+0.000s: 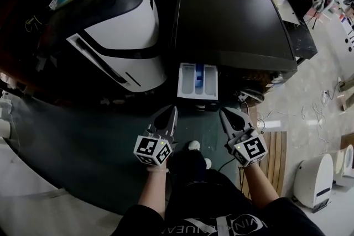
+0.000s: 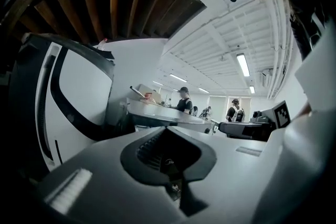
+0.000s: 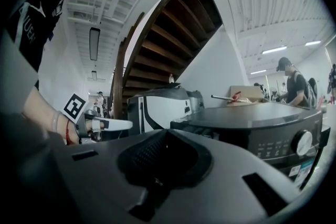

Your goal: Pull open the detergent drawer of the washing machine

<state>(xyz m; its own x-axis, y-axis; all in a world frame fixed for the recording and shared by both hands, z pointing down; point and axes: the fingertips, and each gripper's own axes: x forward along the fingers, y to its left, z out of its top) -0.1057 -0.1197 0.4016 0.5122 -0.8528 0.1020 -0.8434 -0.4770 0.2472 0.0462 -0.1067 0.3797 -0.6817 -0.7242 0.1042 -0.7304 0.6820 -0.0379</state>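
- We hold both grippers side by side before the dark washing machine. Its detergent drawer stands pulled out at the front, white with a blue compartment.
- The left gripper has its jaws pressed together, gripping nothing.
- The right gripper is likewise closed and empty, apart from the drawer.
- A white-and-black appliance stands just beside the machine.

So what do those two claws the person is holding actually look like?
The left claw and right claw are grey, pointed wedges with dark ribbed pads inside. Behind each sits a white cube printed with black square markers. The person wears a black short-sleeved shirt with white lettering, and a thin red band on the left wrist.
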